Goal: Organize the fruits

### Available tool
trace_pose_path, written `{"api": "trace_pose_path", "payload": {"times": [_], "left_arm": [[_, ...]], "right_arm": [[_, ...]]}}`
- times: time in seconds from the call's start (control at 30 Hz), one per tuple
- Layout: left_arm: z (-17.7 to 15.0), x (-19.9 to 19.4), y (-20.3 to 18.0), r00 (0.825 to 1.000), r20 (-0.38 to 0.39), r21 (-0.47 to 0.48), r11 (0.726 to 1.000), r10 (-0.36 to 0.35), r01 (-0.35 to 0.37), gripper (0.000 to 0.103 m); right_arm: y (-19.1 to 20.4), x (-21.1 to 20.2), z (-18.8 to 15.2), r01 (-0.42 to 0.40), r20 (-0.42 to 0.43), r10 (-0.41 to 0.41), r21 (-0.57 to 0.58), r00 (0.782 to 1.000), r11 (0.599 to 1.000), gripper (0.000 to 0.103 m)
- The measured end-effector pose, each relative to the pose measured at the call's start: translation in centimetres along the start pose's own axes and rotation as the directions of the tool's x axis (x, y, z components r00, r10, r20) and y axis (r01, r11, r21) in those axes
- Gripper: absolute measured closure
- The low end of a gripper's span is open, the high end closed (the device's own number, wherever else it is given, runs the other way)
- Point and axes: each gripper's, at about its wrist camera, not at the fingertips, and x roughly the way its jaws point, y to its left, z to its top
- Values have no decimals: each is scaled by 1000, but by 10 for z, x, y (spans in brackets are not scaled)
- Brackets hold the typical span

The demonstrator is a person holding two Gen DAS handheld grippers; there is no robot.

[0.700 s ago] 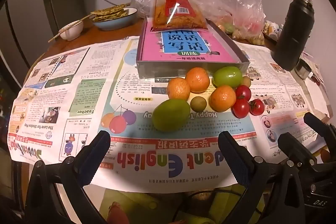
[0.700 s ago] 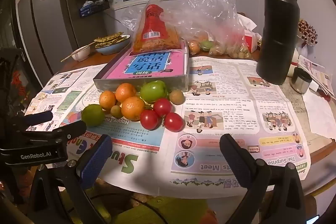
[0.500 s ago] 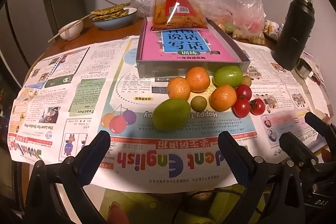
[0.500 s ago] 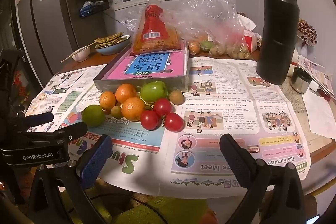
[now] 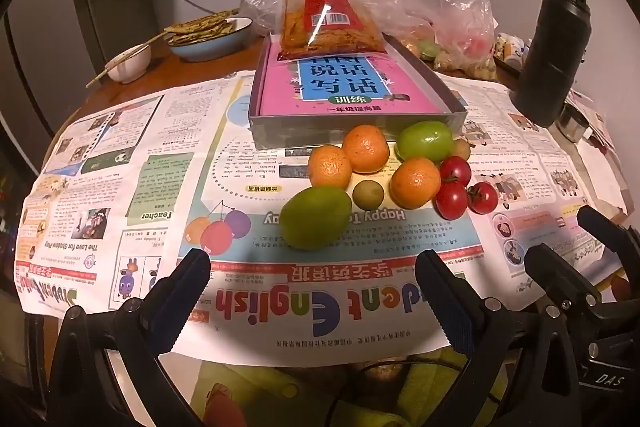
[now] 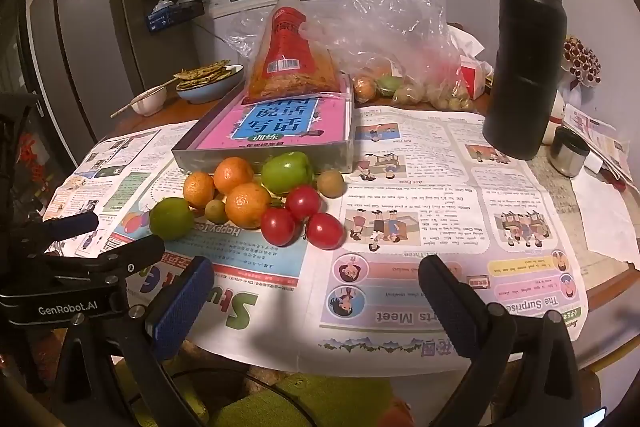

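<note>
Both grippers — left gripper (image 5: 312, 291) and right gripper (image 6: 316, 295) — hover with jaws wide open, holding nothing. At 12 o'clock from them the fruits (image 5: 384, 179) lie clustered on the newspaper-covered bench (image 5: 120, 163), touching the grey tray (image 5: 352, 135).

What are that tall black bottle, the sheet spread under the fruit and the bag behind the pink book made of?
The black bottle looks like metal with a matte dark coat; its bare rim is silvery, though plastic is possible. The sheet is thin printed newspaper, creased and hanging over the table edge. The bag is clear thin plastic film: crinkled, glossy, with its contents showing through.
</note>
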Motion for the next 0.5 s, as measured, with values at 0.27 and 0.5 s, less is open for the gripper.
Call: {"api": "trace_pose_path", "payload": {"times": [0.27, 0.5], "left_arm": [[0, -3, -1, 1000, 9, 6, 1000, -1, 1, 1], [-1, -4, -2, 1000, 10, 9, 1000, 1, -1, 1]], "right_arm": [[0, -2, 0, 3, 5, -3, -2, 1000, 1000, 0], [0, -2, 0, 0, 8, 0, -1, 1000, 1000, 0]]}}
